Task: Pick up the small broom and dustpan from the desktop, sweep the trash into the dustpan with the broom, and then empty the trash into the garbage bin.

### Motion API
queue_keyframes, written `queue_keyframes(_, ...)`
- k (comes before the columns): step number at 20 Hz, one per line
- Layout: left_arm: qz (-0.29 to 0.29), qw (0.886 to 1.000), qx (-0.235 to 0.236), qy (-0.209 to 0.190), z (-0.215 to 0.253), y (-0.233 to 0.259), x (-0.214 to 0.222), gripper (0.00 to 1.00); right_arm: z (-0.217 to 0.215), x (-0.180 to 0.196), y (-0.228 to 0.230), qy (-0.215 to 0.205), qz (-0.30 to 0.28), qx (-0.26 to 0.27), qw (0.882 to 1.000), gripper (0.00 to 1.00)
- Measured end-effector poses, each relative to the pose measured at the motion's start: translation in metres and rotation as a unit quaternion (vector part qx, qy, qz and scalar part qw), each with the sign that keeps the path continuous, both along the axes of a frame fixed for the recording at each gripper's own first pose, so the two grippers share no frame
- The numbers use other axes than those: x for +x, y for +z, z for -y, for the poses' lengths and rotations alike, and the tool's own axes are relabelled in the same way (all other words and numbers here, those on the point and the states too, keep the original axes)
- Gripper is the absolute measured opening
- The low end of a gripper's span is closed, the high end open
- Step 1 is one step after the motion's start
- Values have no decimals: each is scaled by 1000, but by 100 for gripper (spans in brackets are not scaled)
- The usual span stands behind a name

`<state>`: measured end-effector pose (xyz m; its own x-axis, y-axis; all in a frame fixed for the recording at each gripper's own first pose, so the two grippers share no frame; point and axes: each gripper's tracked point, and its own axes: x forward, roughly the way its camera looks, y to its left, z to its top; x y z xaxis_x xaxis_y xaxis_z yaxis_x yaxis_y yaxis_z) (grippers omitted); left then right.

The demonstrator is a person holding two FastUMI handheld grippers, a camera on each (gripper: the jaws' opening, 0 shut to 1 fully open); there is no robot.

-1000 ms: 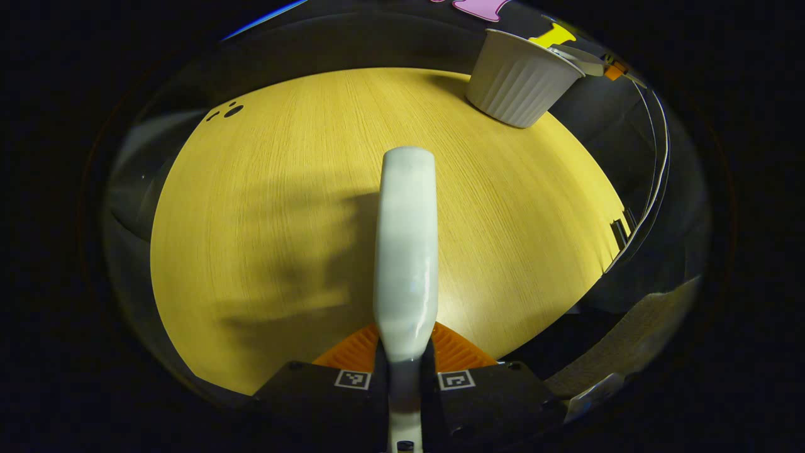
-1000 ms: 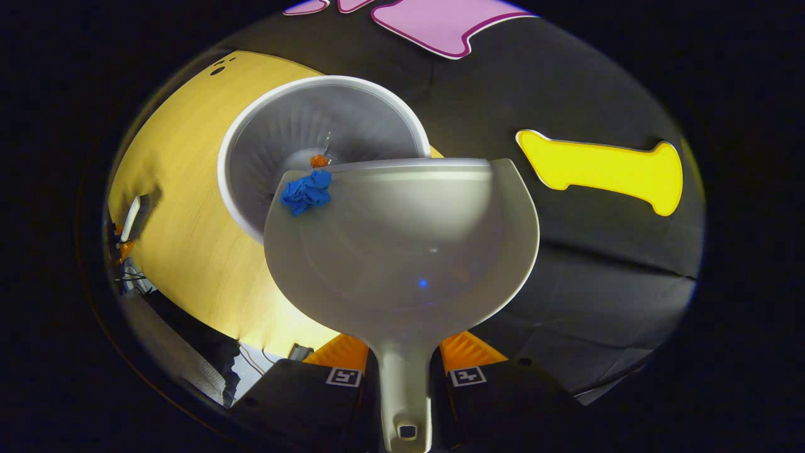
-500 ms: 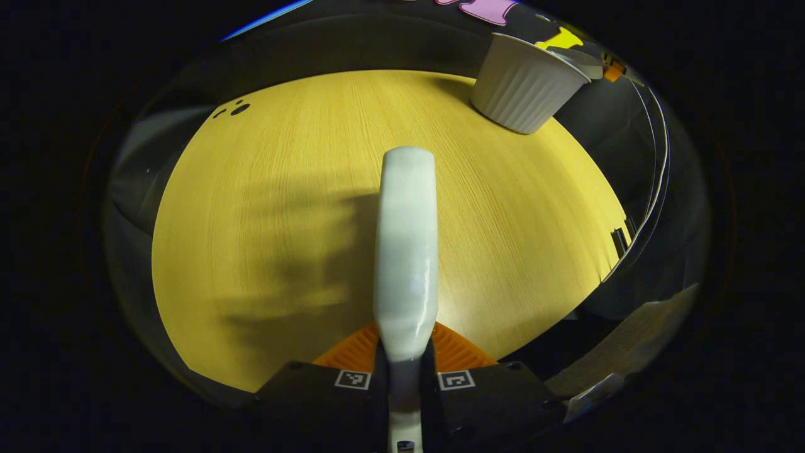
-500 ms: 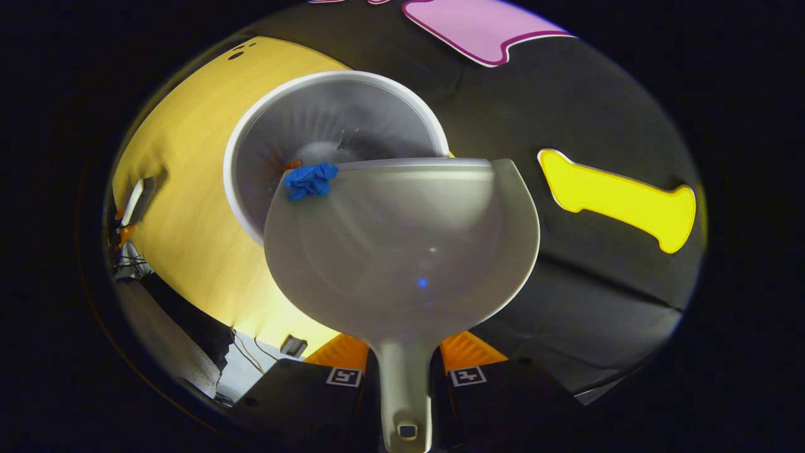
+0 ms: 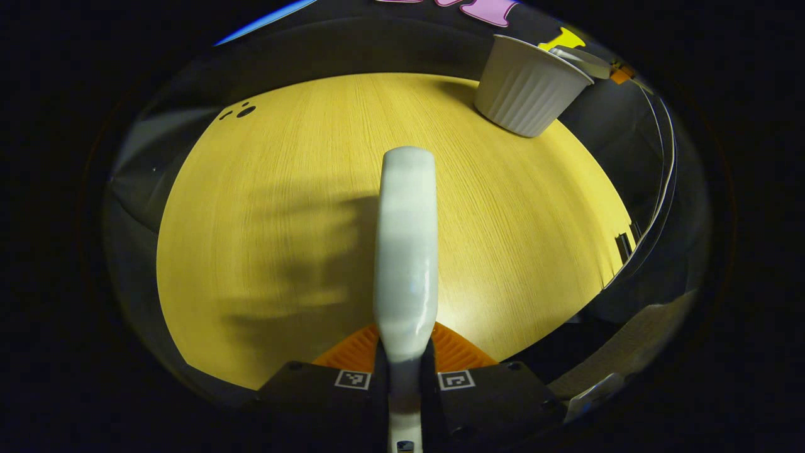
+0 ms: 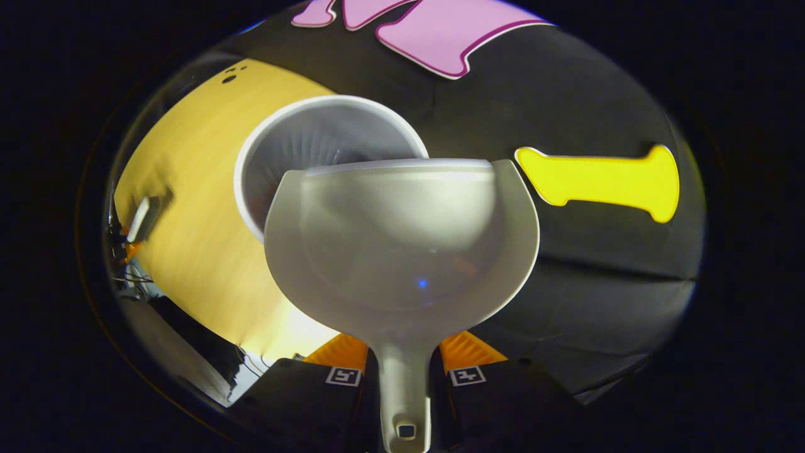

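In the left gripper view my left gripper (image 5: 405, 368) is shut on the white broom (image 5: 406, 245), whose body runs forward above the wooden desktop (image 5: 277, 207). The white ribbed garbage bin (image 5: 527, 88) stands at the desk's far right, with the dustpan's edge just above its rim. In the right gripper view my right gripper (image 6: 405, 365) is shut on the handle of the white dustpan (image 6: 402, 242). The pan is tilted with its front lip over the mouth of the garbage bin (image 6: 314, 145). No trash lies in the pan.
The desktop (image 6: 188, 182) stretches left of the bin in the right gripper view, with the broom and the other gripper (image 6: 139, 220) far off at its left edge. Small dark holes (image 5: 239, 112) mark the desk's far left corner. Black cloth wall stands behind the bin.
The blue crumpled scrap slid off the dustpan's front lip and dropped into the bin; the pan is bare now. The right view shifted slightly. The broom stayed nearly still.
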<state>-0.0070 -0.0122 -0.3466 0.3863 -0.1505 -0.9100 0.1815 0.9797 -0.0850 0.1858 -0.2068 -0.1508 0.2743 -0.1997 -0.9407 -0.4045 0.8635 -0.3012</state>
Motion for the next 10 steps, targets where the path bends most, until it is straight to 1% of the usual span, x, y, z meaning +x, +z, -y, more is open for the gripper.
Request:
queue_keyframes(1,2,1000,4,0,-1,0,2,24,-2,-4,6,-5,15,17,1000,39)
queue_keyframes(2,4,1000,9,-1,-3,1,4,24,-2,-11,12,-9,30,31,999,33)
queue_keyframes(3,5,1000,13,-2,-5,2,6,24,-4,-18,20,-12,45,44,998,36)
queue_keyframes(5,5,1000,16,0,-7,3,8,24,-10,-30,33,-13,68,68,995,36)
queue_keyframes(6,5,1000,19,1,-8,4,9,24,-18,-46,37,-12,76,87,993,36)
queue_keyframes(7,4,1000,23,1,-9,3,10,24,-23,-50,37,-9,79,97,992,36)
queue_keyframes(9,2,1000,29,0,-11,-2,16,23,-37,-77,37,1,82,111,990,36)
queue_keyframes(10,2,999,32,-1,-13,-3,19,24,-46,-88,35,5,81,118,990,36)
